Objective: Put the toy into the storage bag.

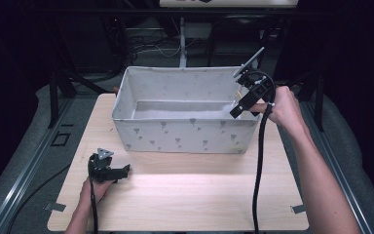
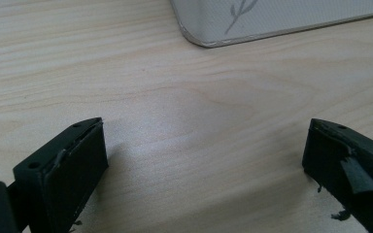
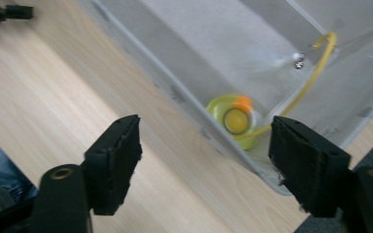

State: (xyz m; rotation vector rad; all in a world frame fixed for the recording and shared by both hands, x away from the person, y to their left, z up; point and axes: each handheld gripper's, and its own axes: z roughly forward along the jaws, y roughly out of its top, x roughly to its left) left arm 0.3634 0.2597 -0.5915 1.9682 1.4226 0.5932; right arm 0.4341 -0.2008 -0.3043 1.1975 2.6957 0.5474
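Where the high view shows the wooden table (image 1: 185, 195), a grey fabric bin (image 1: 185, 134) with a faint leaf print stands across the upper middle of the frame, its open top facing up. The right gripper (image 1: 237, 111) hangs at the bin's right end, above its rim, in the right centre of the frame, held by the person's right hand (image 1: 283, 108) with its cable trailing down to the bottom edge.

In the right gripper view the bin's inside runs across the upper right of the frame. A round yellow-green object with a yellow centre and an orange spot (image 3: 234, 119) lies on the bin's floor, close against the near wall, at centre right. A thin yellow cord (image 3: 315, 73) curves from it up toward the upper right corner, passing a small metal fitting on the wall. What the object is cannot be told, as it is blurred. The right gripper's jaws stand released, well apart, with nothing between their pads; the object sits in the bin beyond them.

At the lower left of the high view the left gripper (image 1: 122, 170) rests low on the table, in front of the bin and apart from it. In the left gripper view its jaws are spread wide over bare wood, holding nothing, with the bin's lower corner at the top of the frame.
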